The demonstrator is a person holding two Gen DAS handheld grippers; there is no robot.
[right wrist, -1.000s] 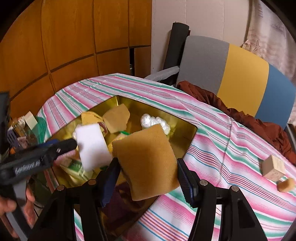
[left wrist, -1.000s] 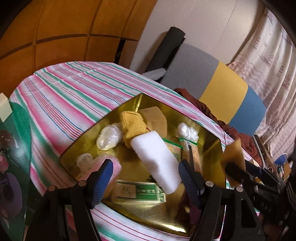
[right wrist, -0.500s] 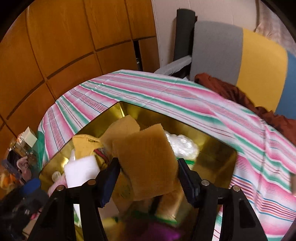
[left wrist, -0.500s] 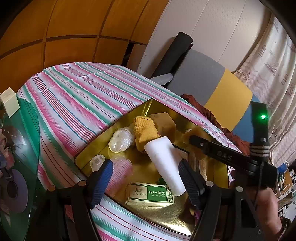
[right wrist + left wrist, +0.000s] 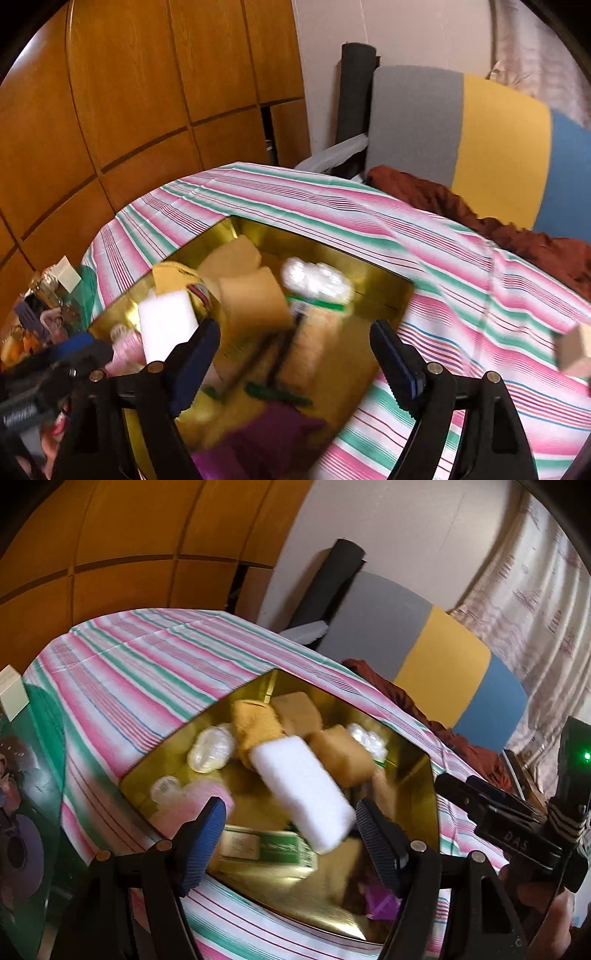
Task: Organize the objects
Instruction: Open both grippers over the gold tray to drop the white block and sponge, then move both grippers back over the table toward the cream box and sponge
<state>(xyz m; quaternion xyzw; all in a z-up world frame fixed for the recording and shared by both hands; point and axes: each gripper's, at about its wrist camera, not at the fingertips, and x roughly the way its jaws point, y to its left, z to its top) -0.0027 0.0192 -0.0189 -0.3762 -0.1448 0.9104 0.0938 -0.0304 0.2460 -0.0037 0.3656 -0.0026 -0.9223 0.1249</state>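
Currently, left wrist view: left gripper [image 5: 288, 825] has its fingers spread wide over the shiny gold rectangular tin tray [image 5: 430, 801], which sits on the pink-green-white striped tablecloth [image 5: 122, 686] covering the table. White rectangular foam sponge block [image 5: 303, 788] lies between the fingers, near the right pad; I can't tell whether the pad touches it, and it reads as resting on the pile, not pinched. Behind it a tan foam sponge square [image 5: 341, 757] lies loose among the other tray contents, beside a green-and-white carton [image 5: 269, 847] and clear crumpled plastic wrap [image 5: 212, 749]. Right wrist view: right gripper [image 5: 295, 354] has just been opening; fingers now spread with nothing between them, and the tan foam sponge square [image 5: 255, 301] sits in the tray ahead of the left finger, so it looks released into the tin. White block [image 5: 166, 325] is partly hidden by that finger. Blur is heavy at the near end of the tray. A small wooden cube [image 5: 574, 350] is still out on the cloth at the right edge, likely next. Handling guess: sponges are light, soft and compressible, so pinch across the short flat faces mid-body; the cube is rigid, so grip opposite flat faces squarely.
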